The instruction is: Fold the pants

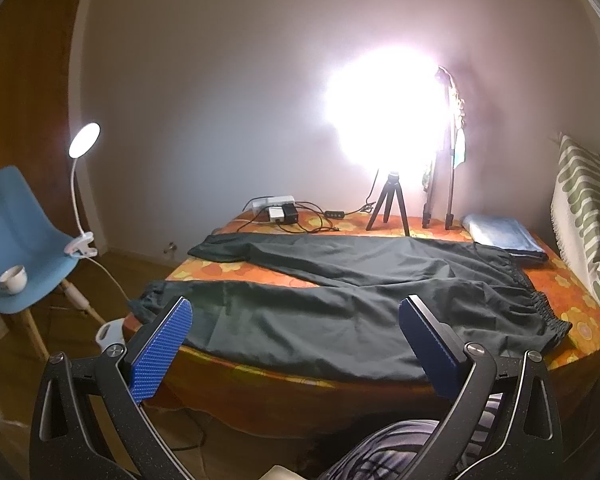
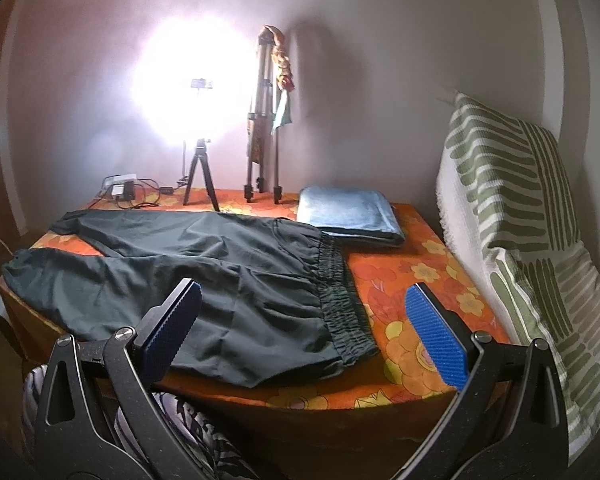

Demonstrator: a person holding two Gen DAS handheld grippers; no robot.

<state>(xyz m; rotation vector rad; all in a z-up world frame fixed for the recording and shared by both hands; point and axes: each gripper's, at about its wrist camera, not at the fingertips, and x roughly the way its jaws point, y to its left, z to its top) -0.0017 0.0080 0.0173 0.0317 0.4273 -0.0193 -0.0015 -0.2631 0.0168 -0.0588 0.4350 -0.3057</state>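
Dark green pants (image 1: 340, 292) lie spread flat on an orange flowered table (image 1: 572, 292), legs splayed toward the left and the elastic waistband (image 2: 340, 300) at the right. My left gripper (image 1: 296, 316) hovers open just short of the near leg, above the table's front edge. My right gripper (image 2: 304, 304) is open too, held before the waistband corner, its blue pads (image 2: 436, 340) wide apart with nothing between them. In the right wrist view the pants (image 2: 204, 264) fill the table's left half (image 2: 420, 280).
Folded blue jeans (image 2: 352, 216) lie at the back right. A glaring lamp on a small tripod (image 1: 388, 208), a taller tripod (image 1: 440, 184) and a power strip with cables (image 1: 276, 208) stand along the back. A striped cushion (image 2: 520, 216) leans at the right. A blue chair (image 1: 20, 240) stands left.
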